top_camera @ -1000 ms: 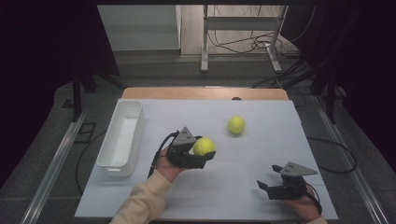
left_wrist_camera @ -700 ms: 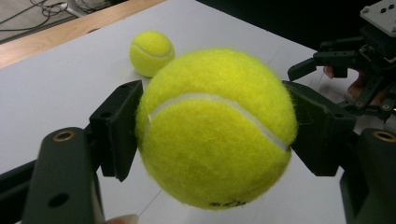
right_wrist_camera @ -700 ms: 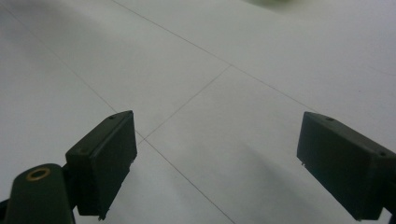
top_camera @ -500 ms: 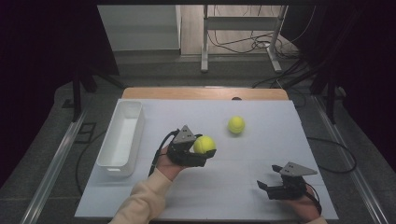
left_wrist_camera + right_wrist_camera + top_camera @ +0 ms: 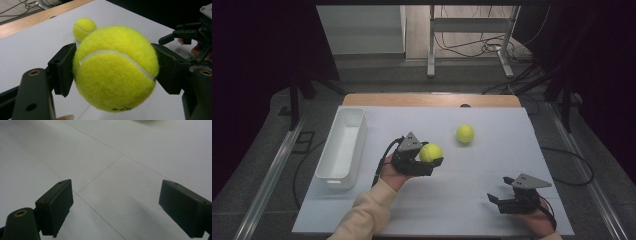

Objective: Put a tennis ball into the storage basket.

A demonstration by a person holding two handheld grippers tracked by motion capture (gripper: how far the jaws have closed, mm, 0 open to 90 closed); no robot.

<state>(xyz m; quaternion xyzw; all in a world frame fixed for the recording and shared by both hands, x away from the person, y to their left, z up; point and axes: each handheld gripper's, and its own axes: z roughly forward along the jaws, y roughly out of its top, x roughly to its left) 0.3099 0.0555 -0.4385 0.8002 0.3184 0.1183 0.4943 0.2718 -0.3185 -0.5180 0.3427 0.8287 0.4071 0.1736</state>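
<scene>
My left gripper is shut on a yellow tennis ball, held a little above the middle of the white table. In the left gripper view both black pads press the ball from either side. A second tennis ball lies on the table beyond and to the right of the held one, also seen behind it. My right gripper rests low near the table's front right, jaws wide apart with bare table between them.
A white rectangular bin stands along the table's left side, with nothing visible inside it. A wooden strip runs along the table's far edge. Cables and metal stand legs lie on the floor beyond.
</scene>
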